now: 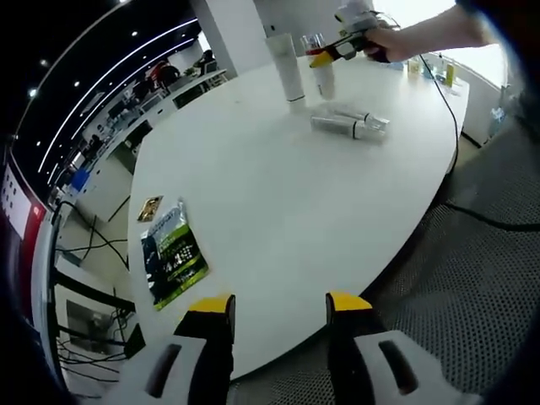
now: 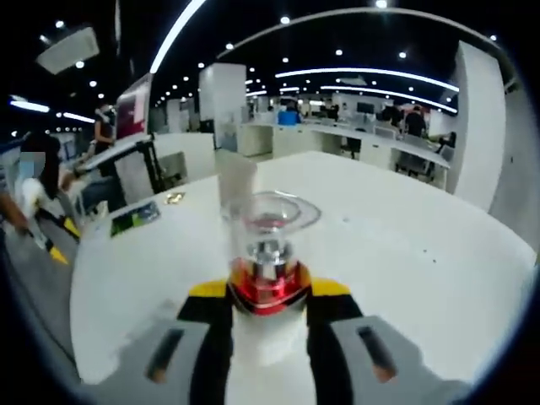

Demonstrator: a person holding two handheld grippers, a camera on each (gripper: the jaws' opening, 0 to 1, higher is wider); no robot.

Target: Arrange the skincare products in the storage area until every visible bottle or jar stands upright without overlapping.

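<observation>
My right gripper (image 2: 268, 294) is shut on a white bottle (image 2: 270, 221) with a red collar and a clear cap, held upright. Right behind the bottle stands a tall white tube (image 2: 235, 180). From the left gripper view, that right gripper (image 1: 324, 56) holds the bottle (image 1: 324, 82) at the far side of the white table (image 1: 278, 194), beside the upright tube (image 1: 287, 69). Two more bottles (image 1: 350, 125) lie on their sides just in front. My left gripper (image 1: 279, 307) hangs open over the table's near edge, far from the products, with nothing between its jaws.
A green printed leaflet (image 1: 173, 253) and a small card (image 1: 150, 207) lie near the table's left edge. A black cable (image 1: 445, 93) runs over the right edge. Small items (image 1: 449, 72) stand at the far right corner. Office desks fill the background.
</observation>
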